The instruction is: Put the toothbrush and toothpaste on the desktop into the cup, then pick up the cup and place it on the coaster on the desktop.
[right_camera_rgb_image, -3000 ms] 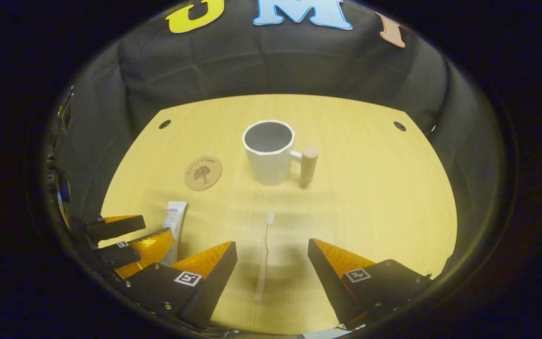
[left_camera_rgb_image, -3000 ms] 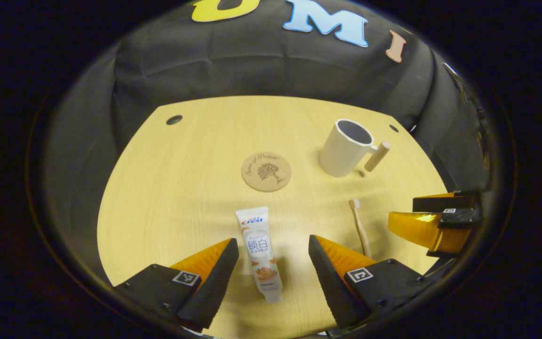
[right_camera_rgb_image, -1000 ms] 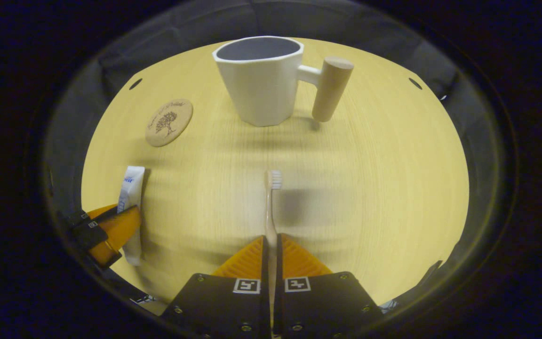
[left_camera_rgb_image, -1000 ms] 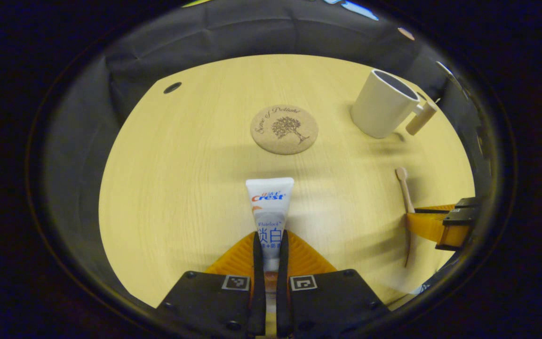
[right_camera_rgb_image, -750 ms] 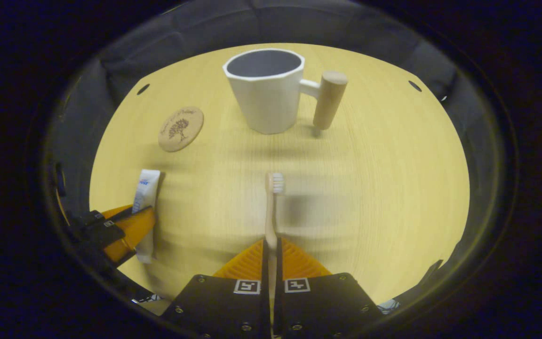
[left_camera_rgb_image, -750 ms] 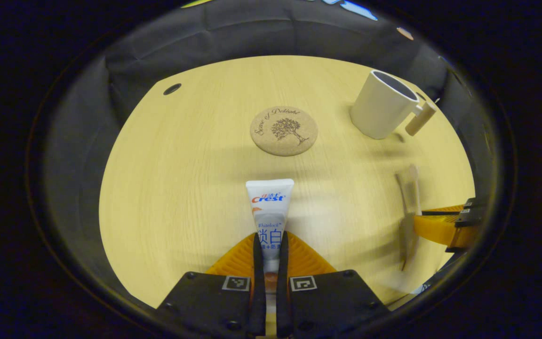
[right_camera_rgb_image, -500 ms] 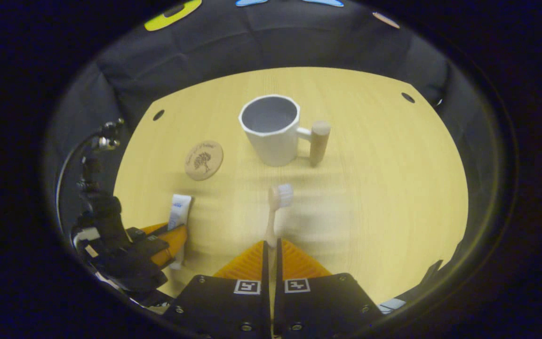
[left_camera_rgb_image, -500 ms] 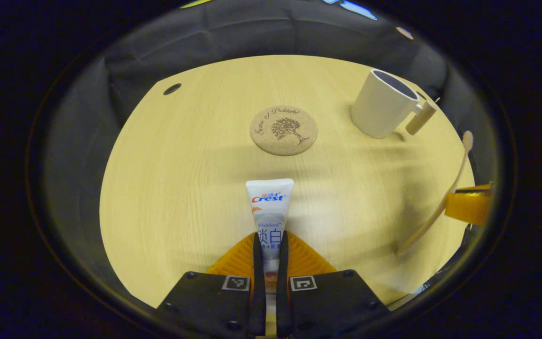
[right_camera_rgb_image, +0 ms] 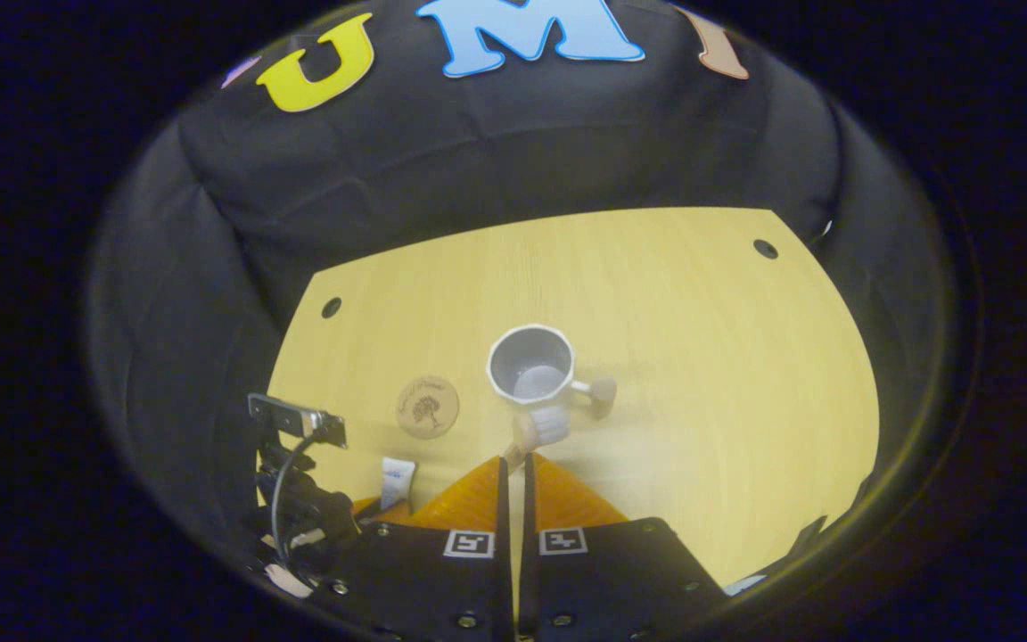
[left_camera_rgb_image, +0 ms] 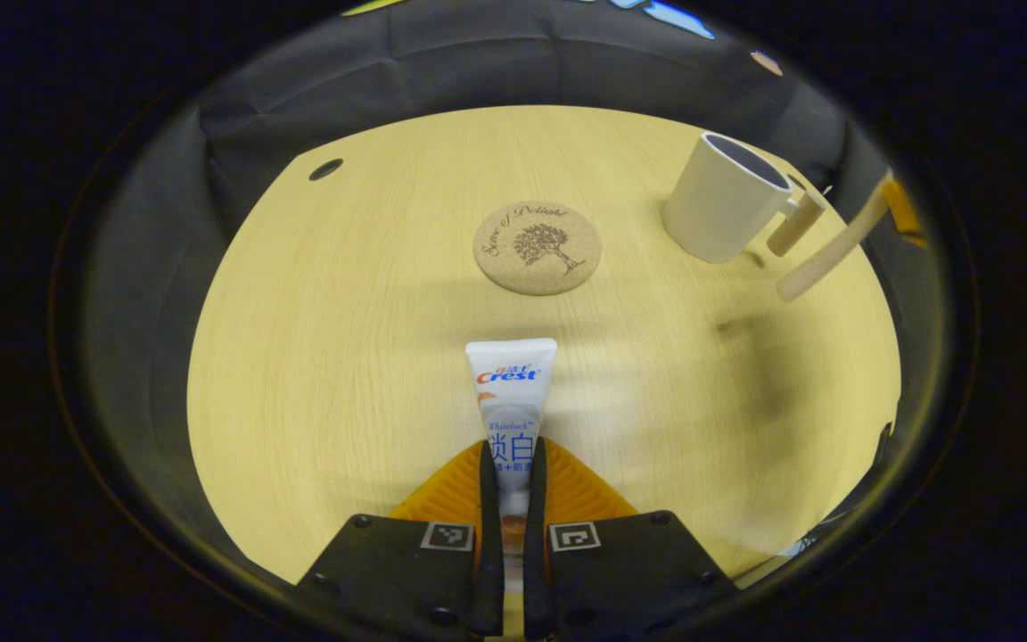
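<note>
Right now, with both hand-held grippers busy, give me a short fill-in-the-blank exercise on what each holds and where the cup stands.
1. The left hand-held gripper is shut on the ____.
2. The right hand-held gripper is shut on the ____.
3. The cup stands on the desktop, not on the ____.
4. The inside of the cup is ____.

Missing words: toothpaste; toothbrush; coaster; empty

Pale wood desktop; dark round holes near far corners
</note>
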